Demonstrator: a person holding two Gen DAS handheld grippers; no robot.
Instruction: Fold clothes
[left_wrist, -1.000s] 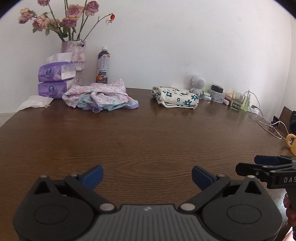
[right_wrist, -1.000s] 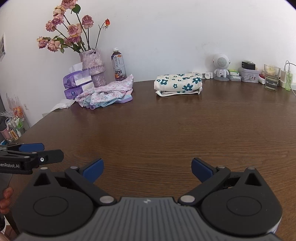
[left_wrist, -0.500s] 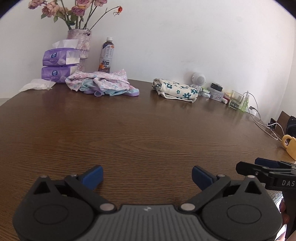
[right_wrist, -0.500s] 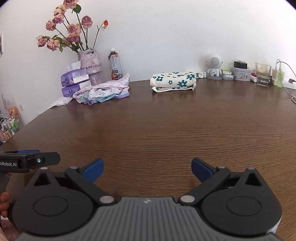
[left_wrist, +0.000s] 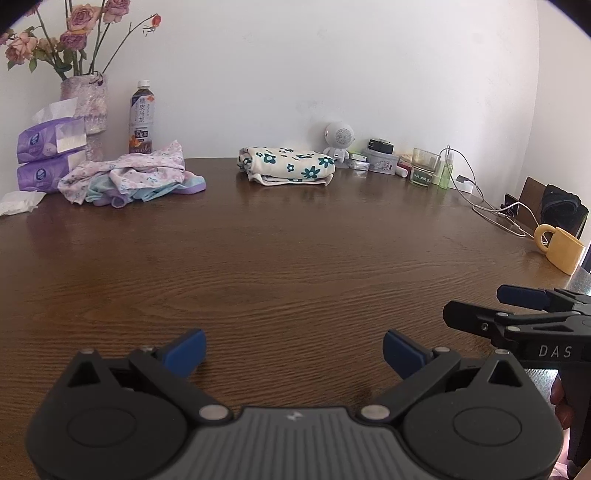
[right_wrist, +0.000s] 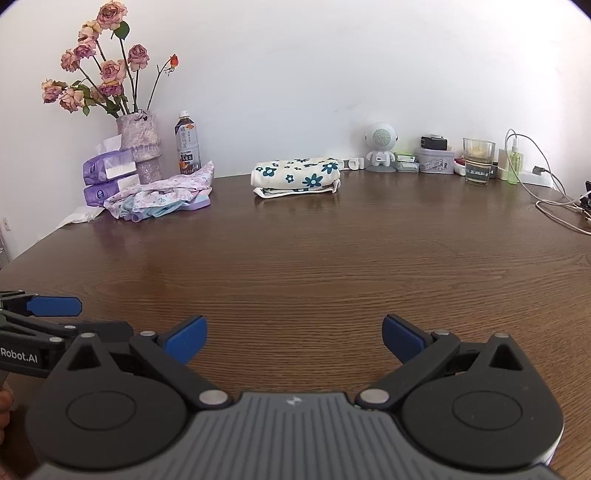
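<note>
A crumpled heap of pink and light-blue clothes lies at the far left of the brown table. A folded cream garment with teal flowers rests at the far middle. My left gripper hovers open over the near table, nothing between its blue fingertips. My right gripper is open too and holds nothing. Each gripper shows from the side in the other's view: the right gripper and the left gripper. Both are far from the clothes.
At the back left stand a vase of dried roses, tissue packs, a loose tissue and a drink bottle. At the back right are a small white robot speaker, a glass, boxes, a spray bottle, cables and a yellow mug.
Both views have shifted: the left camera turned right, so the clothes sit further left and the yellow mug shows fully. Both grippers stayed open; the clothes have not moved.
</note>
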